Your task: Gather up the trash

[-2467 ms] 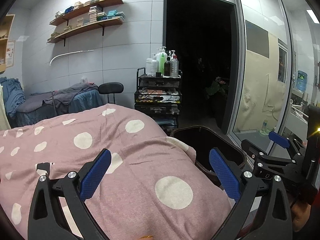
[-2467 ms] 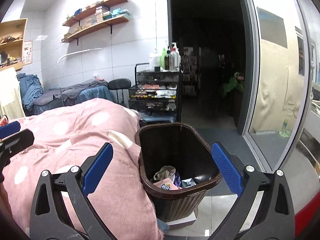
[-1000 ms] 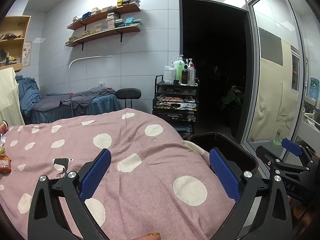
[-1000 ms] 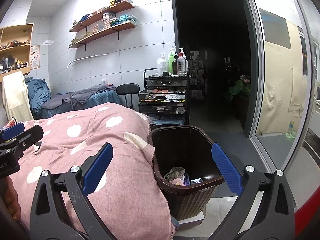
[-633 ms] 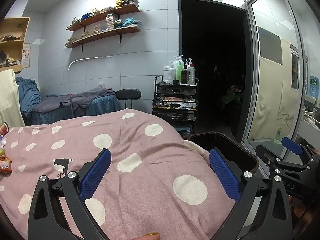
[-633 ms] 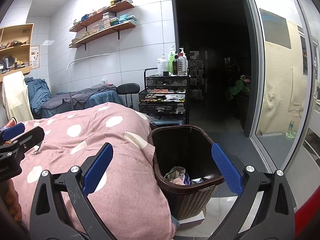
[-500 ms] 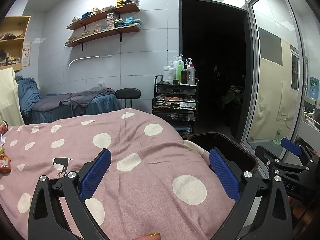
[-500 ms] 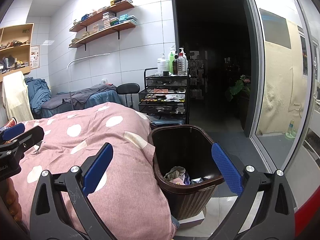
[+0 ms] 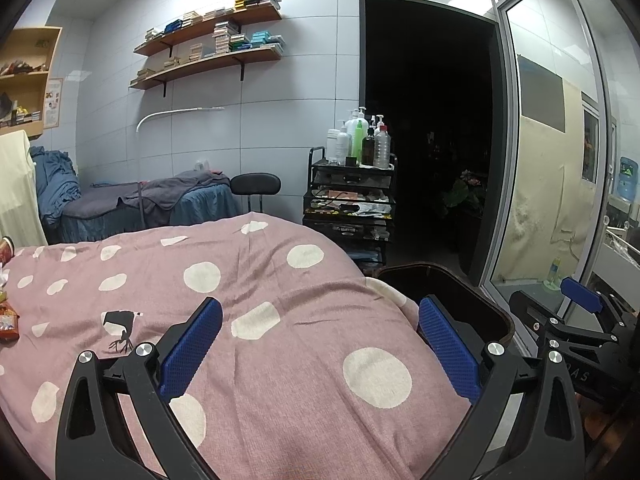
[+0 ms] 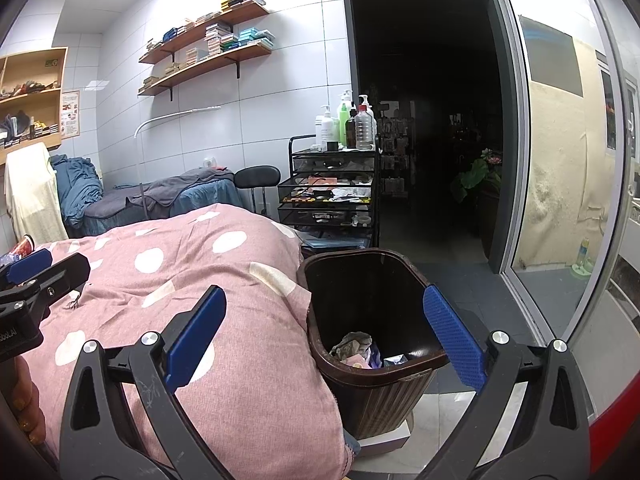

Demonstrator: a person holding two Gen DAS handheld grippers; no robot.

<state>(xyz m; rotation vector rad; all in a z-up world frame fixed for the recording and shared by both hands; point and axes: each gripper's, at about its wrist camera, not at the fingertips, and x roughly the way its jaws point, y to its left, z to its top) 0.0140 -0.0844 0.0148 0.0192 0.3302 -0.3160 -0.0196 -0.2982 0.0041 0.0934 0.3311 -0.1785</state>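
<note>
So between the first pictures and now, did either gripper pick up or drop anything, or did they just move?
Just moved. Both views swung left and back: the bin sits further right in the right wrist view, and snack wrappers have come into sight at the quilt's left edge. The left gripper and right gripper stay open and empty. The trash already in the bin looks unchanged, and little has shifted over the last second.

Matt cloth quilt (image 9: pixel 280 320); glossy ribbed plastic bin (image 10: pixel 384 396); glossy wall tiles (image 10: pixel 280 100).

Left tongs (image 9: pixel 320 344) and right tongs (image 10: pixel 326 330) agape, empty.
</note>
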